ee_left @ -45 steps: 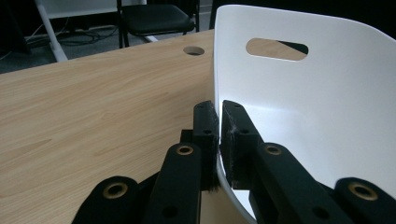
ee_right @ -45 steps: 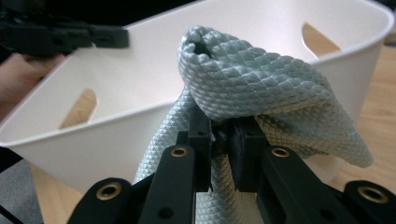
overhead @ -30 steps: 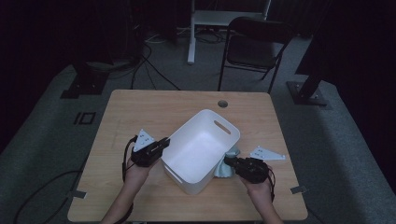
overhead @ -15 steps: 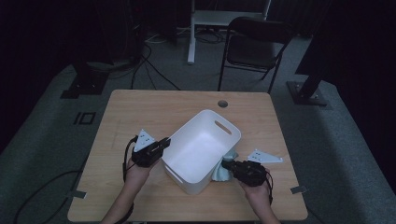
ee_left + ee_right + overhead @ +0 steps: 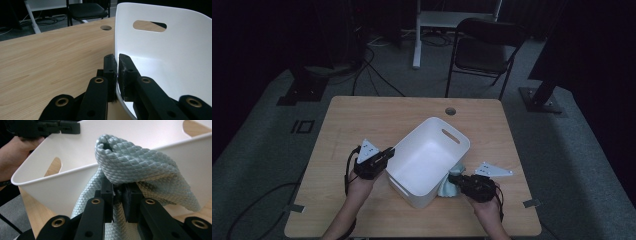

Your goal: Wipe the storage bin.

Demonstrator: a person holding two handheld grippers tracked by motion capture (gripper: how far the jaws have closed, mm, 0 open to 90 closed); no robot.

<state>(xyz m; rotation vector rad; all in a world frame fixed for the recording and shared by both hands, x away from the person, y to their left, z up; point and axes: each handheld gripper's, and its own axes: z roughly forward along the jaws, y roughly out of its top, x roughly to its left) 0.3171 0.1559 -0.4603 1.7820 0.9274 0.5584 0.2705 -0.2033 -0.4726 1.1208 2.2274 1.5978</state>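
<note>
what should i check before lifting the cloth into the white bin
1. Right gripper shut on the grey-blue quilted cloth: ok.
2. Left gripper clamped on the white bin rim, steadying it: ok.
3. Bin interior free of other things: ok, as far as the high view shows.
4. Cloth above the rim: not ok, most of it hangs outside against the wall.
5. Cloth's lower end free of the table: cannot tell.
</note>
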